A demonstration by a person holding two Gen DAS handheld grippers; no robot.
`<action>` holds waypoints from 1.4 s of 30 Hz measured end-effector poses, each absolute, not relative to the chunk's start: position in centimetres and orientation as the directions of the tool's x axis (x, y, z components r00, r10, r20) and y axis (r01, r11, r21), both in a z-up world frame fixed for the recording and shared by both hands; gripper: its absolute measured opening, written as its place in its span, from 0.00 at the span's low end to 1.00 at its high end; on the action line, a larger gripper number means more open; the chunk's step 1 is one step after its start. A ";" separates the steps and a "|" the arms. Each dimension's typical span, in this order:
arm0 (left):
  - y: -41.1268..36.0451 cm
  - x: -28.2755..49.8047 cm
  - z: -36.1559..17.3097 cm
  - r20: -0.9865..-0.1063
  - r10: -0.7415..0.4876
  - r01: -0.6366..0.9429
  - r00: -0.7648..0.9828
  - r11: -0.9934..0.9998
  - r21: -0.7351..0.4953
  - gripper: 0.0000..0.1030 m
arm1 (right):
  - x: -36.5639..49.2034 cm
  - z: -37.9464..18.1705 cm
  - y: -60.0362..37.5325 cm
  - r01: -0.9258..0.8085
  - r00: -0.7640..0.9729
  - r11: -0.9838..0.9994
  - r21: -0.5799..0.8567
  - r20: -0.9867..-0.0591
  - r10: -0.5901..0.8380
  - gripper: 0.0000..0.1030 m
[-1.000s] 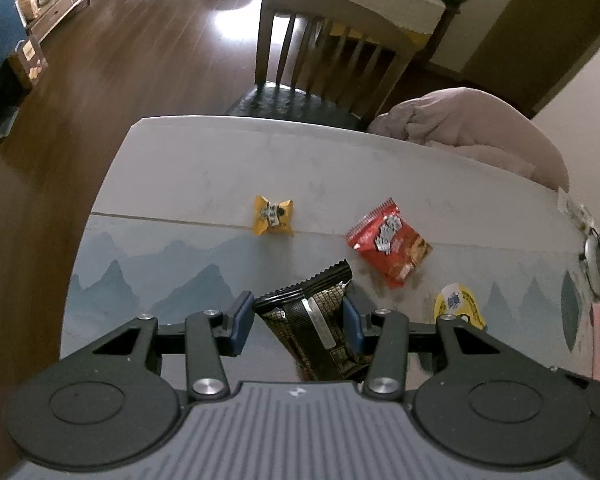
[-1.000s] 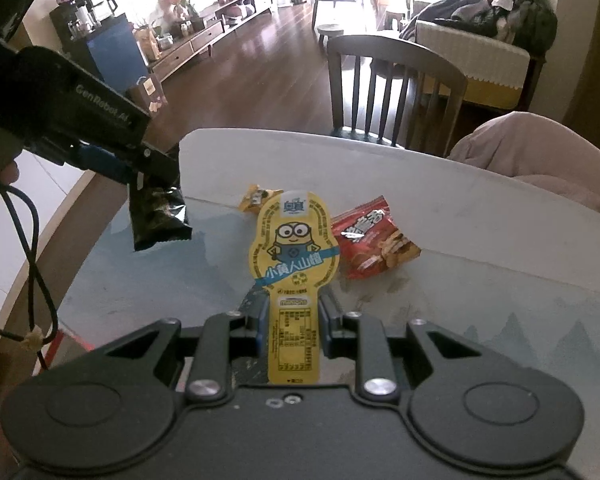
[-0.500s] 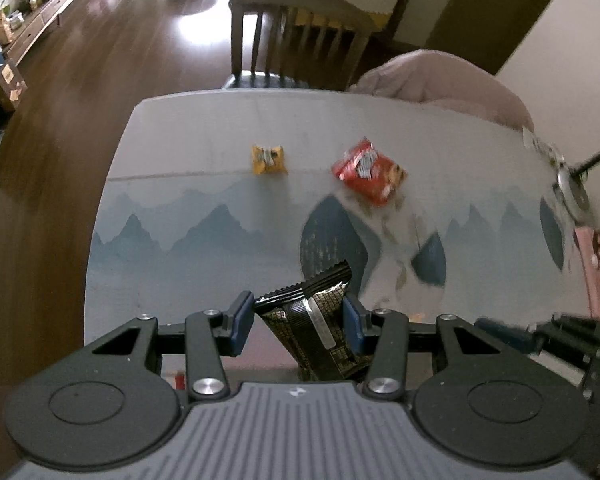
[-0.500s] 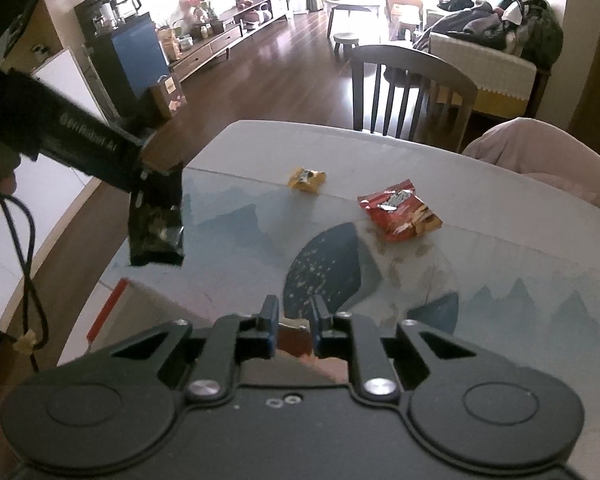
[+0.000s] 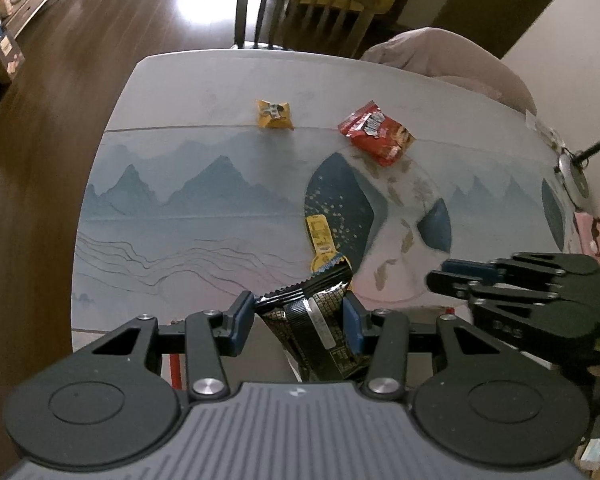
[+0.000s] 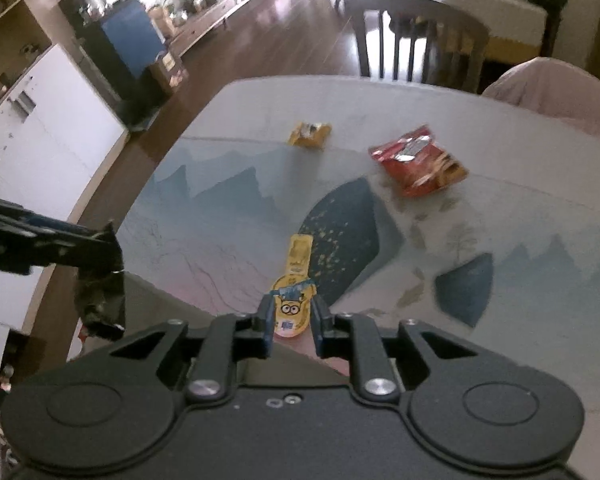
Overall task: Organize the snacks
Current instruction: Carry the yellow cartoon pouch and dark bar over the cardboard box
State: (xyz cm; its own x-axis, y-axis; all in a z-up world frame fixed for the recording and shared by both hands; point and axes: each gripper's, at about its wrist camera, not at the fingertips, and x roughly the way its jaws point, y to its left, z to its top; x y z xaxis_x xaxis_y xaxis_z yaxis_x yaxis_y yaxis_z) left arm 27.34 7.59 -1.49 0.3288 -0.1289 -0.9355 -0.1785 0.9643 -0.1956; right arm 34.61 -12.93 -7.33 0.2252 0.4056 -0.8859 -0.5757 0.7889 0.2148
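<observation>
My left gripper point(image 5: 298, 312) is shut on a black snack packet point(image 5: 312, 320), held over the table's near edge. In the right wrist view that gripper point(image 6: 100, 248) enters from the left with the black packet point(image 6: 100, 300) hanging below it. A yellow cartoon-print snack packet point(image 5: 322, 240) lies flat on the table, free of both grippers. My right gripper point(image 6: 292, 320) hovers just behind this yellow packet point(image 6: 298, 256), shut and empty. It also shows at the right of the left wrist view point(image 5: 434, 280). Farther back lie a small yellow candy point(image 5: 274, 114) and a red snack packet point(image 5: 376, 134).
The table point(image 5: 180, 208) has a blue mountain-print cover. A wooden chair point(image 5: 300, 8) stands at its far side, beside a seat draped in pink cloth point(image 5: 440, 60). A round silver object with a cable point(image 5: 572, 176) and something pink point(image 5: 596, 236) lie at the right edge.
The yellow packet left my right gripper and now lies on the table, and the right gripper dropped lower behind it. My left gripper pulled back toward the near edge with the black packet.
</observation>
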 end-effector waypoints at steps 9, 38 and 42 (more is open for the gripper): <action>9.4 28.2 -3.1 -0.936 -0.134 -0.246 0.325 0.944 -0.220 0.44 | 38.0 -13.4 -8.1 -0.613 0.073 0.758 0.223 -0.939 0.335 0.21; 12.5 29.0 -5.9 -0.943 -0.156 -0.313 0.295 0.916 -0.249 0.45 | 39.6 -20.7 -2.0 -0.650 -0.007 0.753 0.102 -0.992 0.129 0.92; 12.6 28.9 -6.2 -0.945 -0.157 -0.316 0.288 0.916 -0.249 0.44 | 39.5 -21.3 -1.5 -0.659 -0.006 0.749 0.069 -0.996 0.086 0.83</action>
State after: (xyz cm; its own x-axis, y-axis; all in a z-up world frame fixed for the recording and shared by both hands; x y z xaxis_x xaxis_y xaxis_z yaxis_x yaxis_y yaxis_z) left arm 28.86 12.63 -6.16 0.2882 -0.1571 -0.9446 -0.3157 0.9157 -0.2486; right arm 39.52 -1.53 -21.27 -0.0063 0.0858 -0.9963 -0.6586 0.7494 0.0687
